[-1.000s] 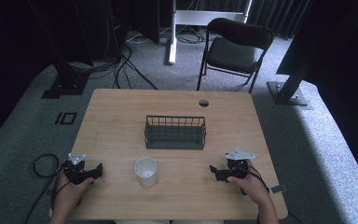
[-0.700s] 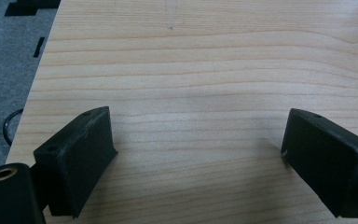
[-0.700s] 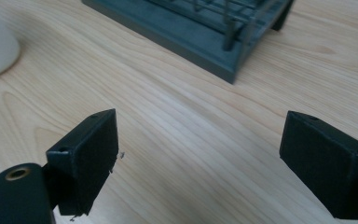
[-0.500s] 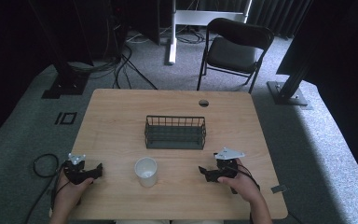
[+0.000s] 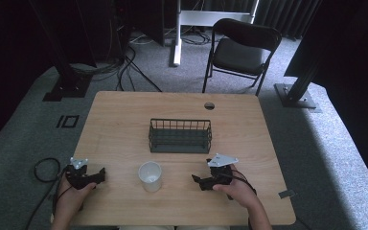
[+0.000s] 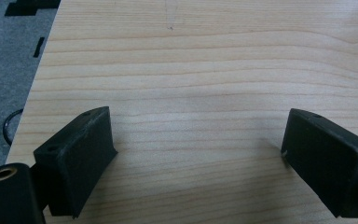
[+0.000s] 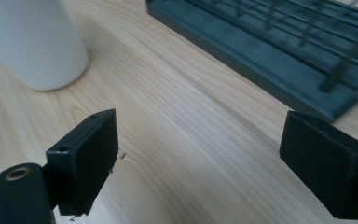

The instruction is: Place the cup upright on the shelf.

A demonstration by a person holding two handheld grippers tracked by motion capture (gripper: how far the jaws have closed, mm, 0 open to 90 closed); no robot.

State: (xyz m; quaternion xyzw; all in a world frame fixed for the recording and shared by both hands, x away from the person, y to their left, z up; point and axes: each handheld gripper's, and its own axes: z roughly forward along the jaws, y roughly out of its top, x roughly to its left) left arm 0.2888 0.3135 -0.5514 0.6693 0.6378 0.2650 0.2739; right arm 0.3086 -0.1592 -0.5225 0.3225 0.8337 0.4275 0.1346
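You are holding the left gripper (image 5: 87, 176) low over the near left corner of the wooden table (image 5: 124, 120), its jaws standing wide apart with bare wood between them in the left gripper view (image 6: 198, 154); your left hand (image 5: 69, 196) is wrapping its handle and a cable (image 5: 42, 168) is looping off the table edge beside it. You are holding the right gripper (image 5: 202, 181) near the front edge on the right, jaws also wide and gripping nothing (image 7: 200, 158); your right hand (image 5: 237, 190) is closing around its body, and it is pointing leftward toward the white cup (image 5: 150, 175). That cup is standing upright between the two grippers, apart from both; in the right gripper view it is sitting at upper left (image 7: 32, 42). Beyond it, the dark wire basket (image 5: 180, 136) is sitting mid-table (image 7: 279, 51); farther off, a round hole (image 5: 209, 105) is showing near the far edge; past the table, a black folding chair (image 5: 242, 50) is standing on grey carpet (image 5: 326, 143).
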